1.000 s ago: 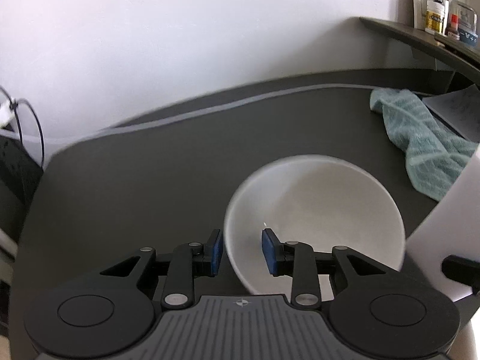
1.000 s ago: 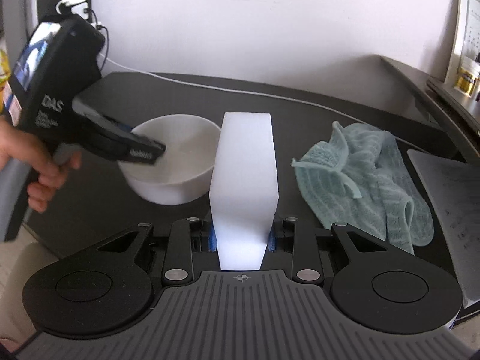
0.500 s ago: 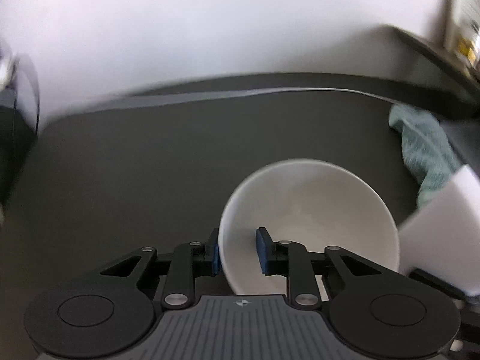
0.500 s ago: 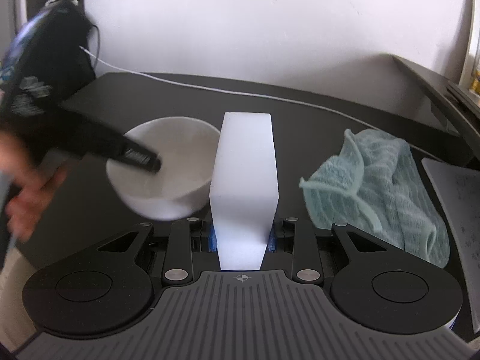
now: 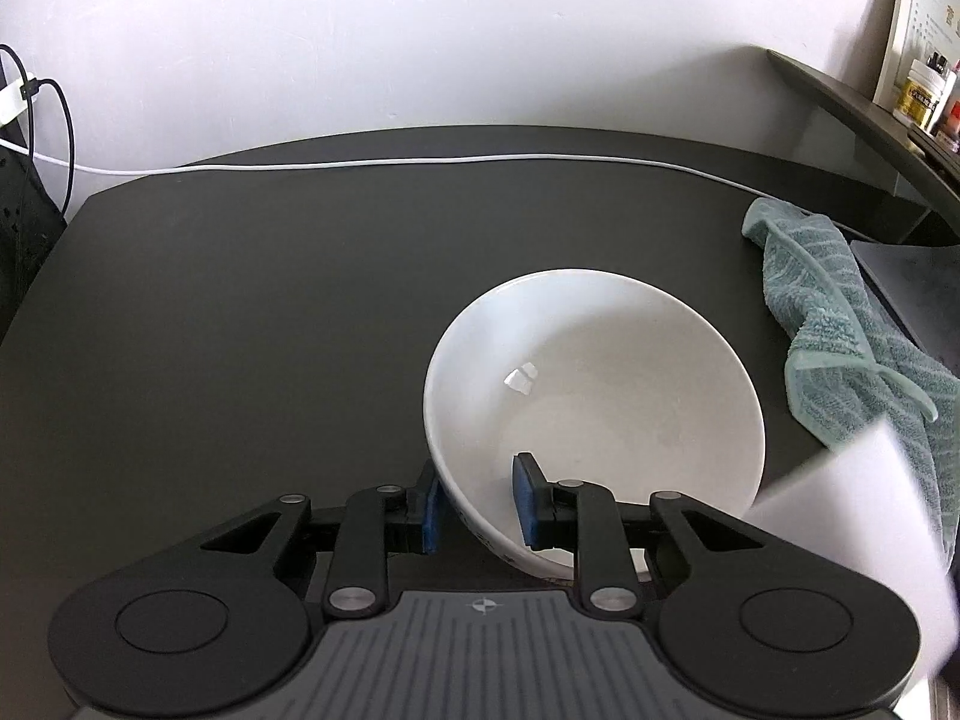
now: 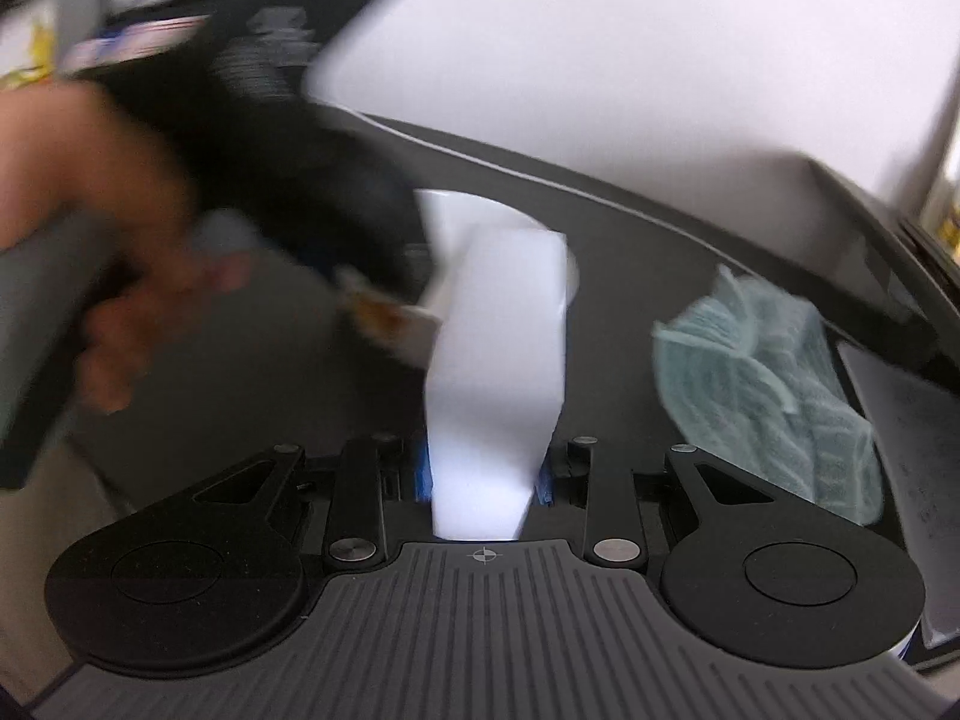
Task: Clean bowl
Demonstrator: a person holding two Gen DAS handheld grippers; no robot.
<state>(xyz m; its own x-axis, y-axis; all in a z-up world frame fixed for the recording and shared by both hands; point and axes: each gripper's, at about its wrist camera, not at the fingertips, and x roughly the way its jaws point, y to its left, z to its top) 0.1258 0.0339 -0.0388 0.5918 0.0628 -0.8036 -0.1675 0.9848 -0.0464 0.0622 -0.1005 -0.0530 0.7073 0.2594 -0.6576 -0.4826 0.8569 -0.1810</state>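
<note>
— Where's the white bowl (image 5: pixel 600 396) against the left gripper (image 5: pixel 477 504)?
— Caught at its near rim: one blue pad (image 5: pixel 429 510) outside the wall, the other inside. Clamped narrow on that rim. Tipped, with the opening turned toward the camera and a little to the right. Looks raised on the gripped side, though whether the far side touches the table can't be told.
— And the right gripper (image 6: pixel 483 474)?
— Closed on a white sponge block (image 6: pixel 498 384), squeezed in at the waist between the pads. Standing out forward along the fingers, far end reaching up to the bowl (image 6: pixel 462 222) and overlapping its rim in the right wrist view. Touching or just in front: can't be told, too much blur there.
— Seen from the left side too?
— Yes, as a pale blurred slab (image 5: pixel 858 534) at lower right, just beside the bowl's right edge.
— Anything of the person?
— A hand (image 6: pixel 114 300) around the left gripper's handle, smeared by blur, at far left.
— Surface?
— Dark matte table (image 5: pixel 240 330). Teal ribbed cloth (image 5: pixel 840 336) crumpled on the right, near the bowl but apart from it. White cable (image 5: pixel 420 163) running along the back edge.
— Room?
— Plain white wall (image 5: pixel 420 30) behind. Dark shelf (image 5: pixel 852 102) at upper right with small jars (image 5: pixel 918 97).
</note>
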